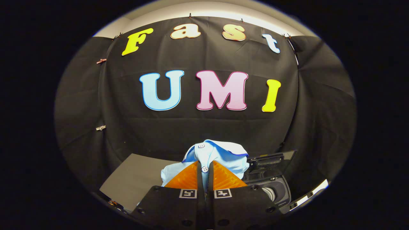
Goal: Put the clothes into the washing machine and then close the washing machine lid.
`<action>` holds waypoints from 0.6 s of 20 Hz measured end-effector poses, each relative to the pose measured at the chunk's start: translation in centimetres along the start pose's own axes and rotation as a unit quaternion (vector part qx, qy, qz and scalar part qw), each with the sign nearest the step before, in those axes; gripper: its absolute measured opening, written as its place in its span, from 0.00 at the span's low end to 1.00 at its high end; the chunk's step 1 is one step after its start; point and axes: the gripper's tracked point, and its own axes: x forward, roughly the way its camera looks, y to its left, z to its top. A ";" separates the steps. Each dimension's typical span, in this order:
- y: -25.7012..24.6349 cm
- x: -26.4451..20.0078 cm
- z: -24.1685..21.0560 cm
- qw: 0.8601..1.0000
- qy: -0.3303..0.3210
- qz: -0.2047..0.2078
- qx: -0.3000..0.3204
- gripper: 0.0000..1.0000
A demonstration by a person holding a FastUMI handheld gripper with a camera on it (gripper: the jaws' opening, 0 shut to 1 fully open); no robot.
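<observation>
Mia: What did the gripper have?

Ben: It had the shirt. The shirt was light blue with white buttons. The two fingers were pinched almost all the way together. Only a thin strip of cloth sat in the gap, with a button right there. Both fingers pressed on it.

Mia: Where was the rest of the shirt?

Ben: It was bunched up in a lump over the tips of the fingers and a bit ahead of them. Some hung down on the left side too. It looked lifted up off the grey mat.

Mia: And the washing machine?

Ben: The washing machine was low down and to the right of the fingers, quite near. Its lid stood open, tipped up behind the hole. You could see a little of the round tub inside.

Mia: So which way did the shirt need to go?

Ben: I think to the right and down, so the lump hung over the hole. Then the fingers could let go. I think the lid had to wait until the shirt was in.

Mia: Could it go wrong?

Ben: Maybe. A loose bit could flop over the edge.
</observation>
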 end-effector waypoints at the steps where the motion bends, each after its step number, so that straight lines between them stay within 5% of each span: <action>1: -1.6 -0.2 0.5 1.000 -0.006 -0.004 -0.009 0.05; 12: -17.4 1.1 0.5 0.998 -0.011 -0.053 -0.039 0.05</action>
